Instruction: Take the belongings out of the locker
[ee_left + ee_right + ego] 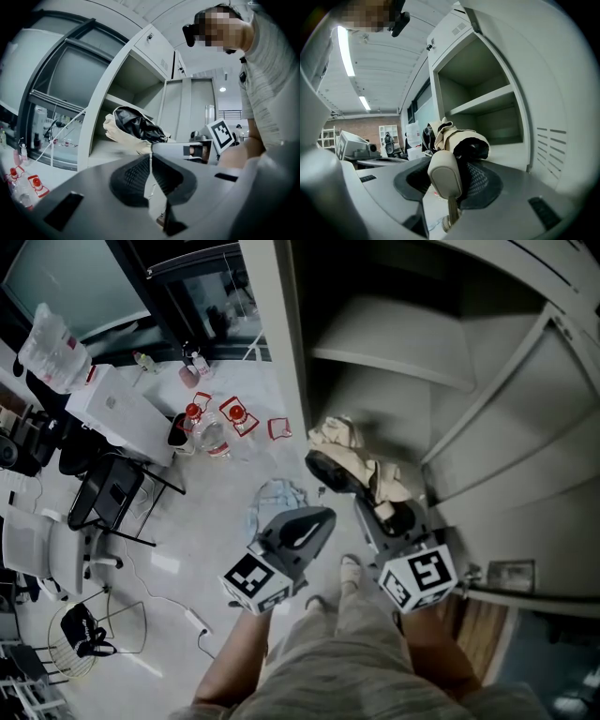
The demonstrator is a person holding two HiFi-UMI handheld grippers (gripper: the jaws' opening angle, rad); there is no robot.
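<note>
A folded beige and black umbrella [352, 460] is held out in front of the open grey locker [394, 334], just below its shelf [389, 360]. My right gripper [380, 512] is shut on the umbrella's beige handle [445, 176]. The bunched fabric [459, 138] extends past the jaws in the right gripper view. My left gripper [319, 517] hangs just left of the right one, shut, with nothing between its jaws. From the left gripper view the umbrella [133, 126] shows ahead at the locker's opening, and the right gripper's marker cube [220, 133] sits to the right. The compartment behind the umbrella looks bare.
The locker door [525, 427] stands open at the right. On the floor to the left are red-capped bottles [211, 432], a pale cloth [277, 498], a white box [122, 409], a black chair [108, 488] and a wire basket [94, 629].
</note>
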